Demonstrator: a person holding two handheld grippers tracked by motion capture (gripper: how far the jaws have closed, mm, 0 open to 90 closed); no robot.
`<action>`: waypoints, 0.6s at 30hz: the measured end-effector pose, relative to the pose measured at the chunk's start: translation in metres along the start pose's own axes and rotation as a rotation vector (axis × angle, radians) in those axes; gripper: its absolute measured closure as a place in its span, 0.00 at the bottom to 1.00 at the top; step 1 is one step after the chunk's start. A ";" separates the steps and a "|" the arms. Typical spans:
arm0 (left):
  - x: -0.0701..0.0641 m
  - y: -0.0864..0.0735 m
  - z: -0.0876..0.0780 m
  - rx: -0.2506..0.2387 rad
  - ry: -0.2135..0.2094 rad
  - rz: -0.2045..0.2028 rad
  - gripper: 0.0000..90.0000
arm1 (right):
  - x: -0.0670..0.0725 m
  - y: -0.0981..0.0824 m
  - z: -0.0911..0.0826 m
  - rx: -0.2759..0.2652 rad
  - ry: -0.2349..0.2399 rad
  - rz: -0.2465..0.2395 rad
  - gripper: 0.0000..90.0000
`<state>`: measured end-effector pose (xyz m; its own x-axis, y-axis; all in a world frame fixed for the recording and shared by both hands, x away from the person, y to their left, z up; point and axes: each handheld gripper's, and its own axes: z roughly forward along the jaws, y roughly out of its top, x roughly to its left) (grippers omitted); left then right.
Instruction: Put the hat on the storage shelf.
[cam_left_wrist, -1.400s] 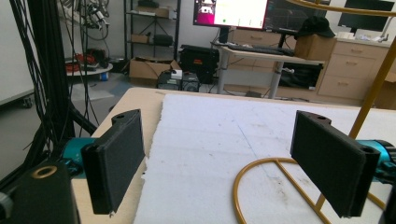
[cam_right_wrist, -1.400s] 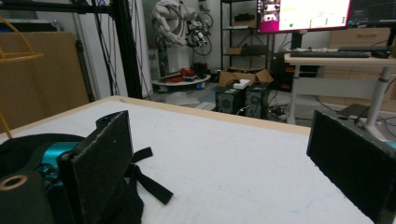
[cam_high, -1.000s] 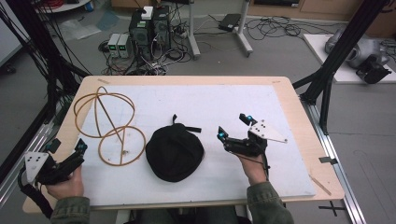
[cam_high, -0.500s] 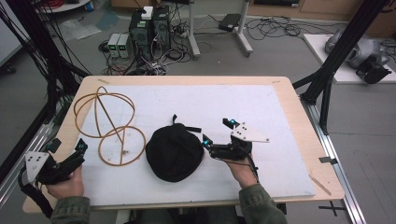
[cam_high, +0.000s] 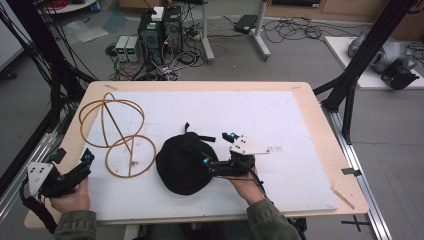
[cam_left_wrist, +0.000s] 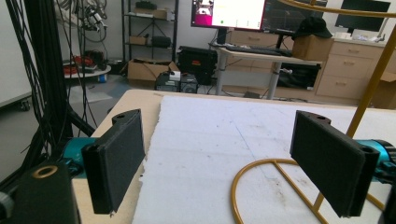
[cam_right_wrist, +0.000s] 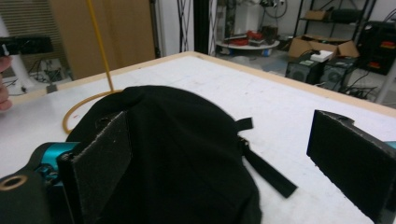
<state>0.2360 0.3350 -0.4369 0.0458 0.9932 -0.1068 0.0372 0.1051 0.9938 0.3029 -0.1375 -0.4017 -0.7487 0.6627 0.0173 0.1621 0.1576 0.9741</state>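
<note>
A black cap lies crown up on the white sheet, its strap trailing at the back. My right gripper is open at the cap's right edge, one jaw over the fabric and the other beside it. In the right gripper view the cap sits between the spread jaws of the right gripper, with the strap on the sheet. A gold wire stand rests to the cap's left. My left gripper is open near the table's front left corner, with the stand's base ring just ahead of it.
The wooden table ends close to the left gripper at the front left. Black frame posts stand at the right and left. Computers and cables lie on the floor beyond the far edge.
My right gripper has moved left across the sheet, from well clear of the cap to its right edge, staying open. The left gripper has not moved.
</note>
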 end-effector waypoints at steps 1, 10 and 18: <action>0.000 0.000 0.000 0.000 0.000 0.000 0.20 | 0.002 -0.001 0.002 0.007 0.010 0.002 0.07; 0.000 0.000 0.000 0.000 0.001 0.002 0.20 | 0.017 -0.008 0.020 0.068 0.064 -0.022 0.07; 0.001 0.000 0.000 0.000 0.003 0.002 0.20 | 0.025 -0.013 0.030 0.126 0.069 -0.057 0.13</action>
<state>0.2358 0.3355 -0.4368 0.0426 0.9936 -0.1049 0.0372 0.1034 0.9939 0.3013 -0.1004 -0.4212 -0.8008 0.5987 -0.0177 0.1941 0.2873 0.9380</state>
